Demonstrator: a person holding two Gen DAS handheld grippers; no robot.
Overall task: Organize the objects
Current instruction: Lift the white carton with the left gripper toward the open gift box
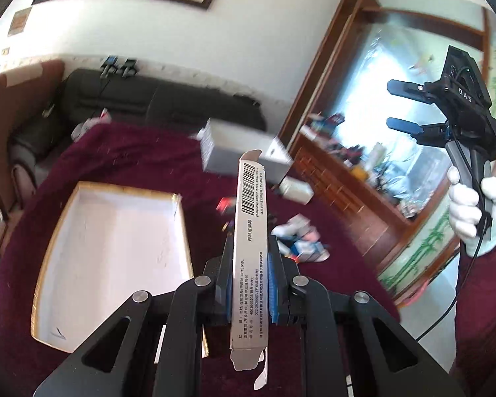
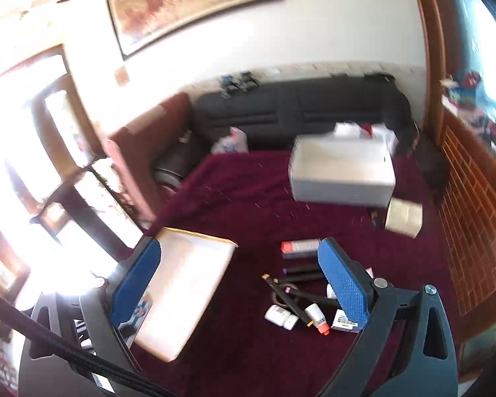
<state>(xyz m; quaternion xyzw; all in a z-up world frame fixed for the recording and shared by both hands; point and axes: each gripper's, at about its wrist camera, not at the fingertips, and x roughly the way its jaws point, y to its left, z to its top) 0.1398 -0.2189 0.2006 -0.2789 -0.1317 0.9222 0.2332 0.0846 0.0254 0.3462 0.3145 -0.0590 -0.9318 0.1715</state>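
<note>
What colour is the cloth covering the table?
Dark maroon cloth, clearest in the right wrist view.

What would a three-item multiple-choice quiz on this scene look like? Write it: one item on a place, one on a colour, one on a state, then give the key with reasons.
1. Where does the shallow gold-edged tray lie?
A. on the sofa
B. on the dark red cloth
C. on the window ledge

2. What colour are the pads of the right gripper?
A. blue
B. yellow
C. green

3. How does the left gripper stand?
A. wide open, with nothing between its fingers
B. shut on the long grey carton
C. shut on a small white bottle

Key:
1 B, since the dark red cloth shows all round the tray.
2 A, since both pads are plainly blue in the right wrist view.
3 B, since the long grey carton with the barcode is pinched between its pads.
</note>
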